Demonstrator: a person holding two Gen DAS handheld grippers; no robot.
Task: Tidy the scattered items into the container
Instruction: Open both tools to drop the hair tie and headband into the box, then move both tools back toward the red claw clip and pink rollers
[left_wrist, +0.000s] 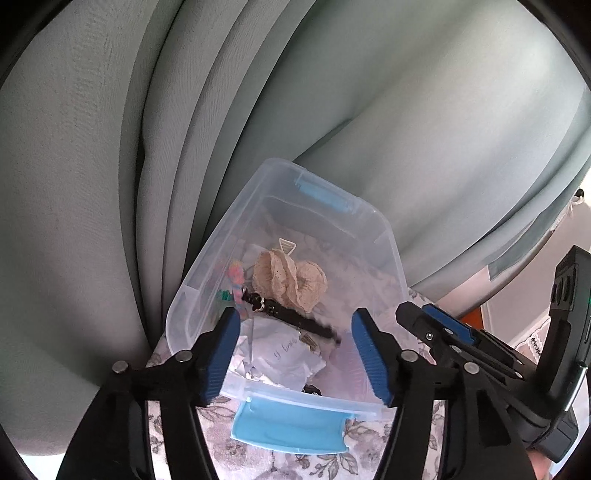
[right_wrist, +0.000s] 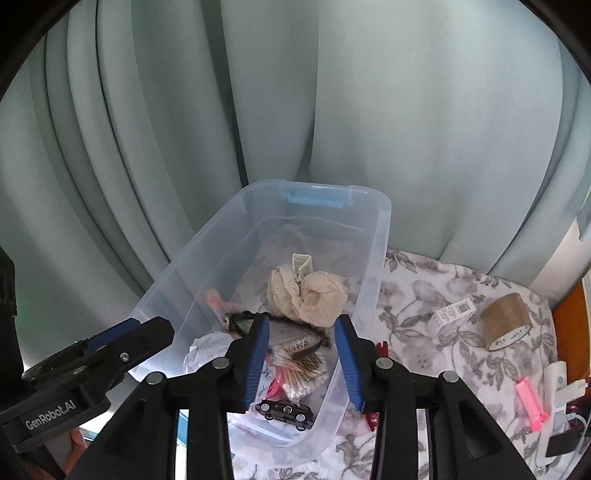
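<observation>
You're getting soft, dim daylight in both views, filtered through the pale green curtain (left_wrist: 424, 122); brightest patch sits upper right in the left wrist view. Curtain folds throw deep shadow bands, darkest at far left. Heavy fisheye bending plus black vignette corners on both frames. Faint glare on the clear container (right_wrist: 384, 221) rim. Your black clip (left_wrist: 291, 321) in the left view smears with motion blur at its right end. Blown-out white strip at the right edge (left_wrist: 583, 181). Overall slightly hazy, low contrast, cool tint.
</observation>
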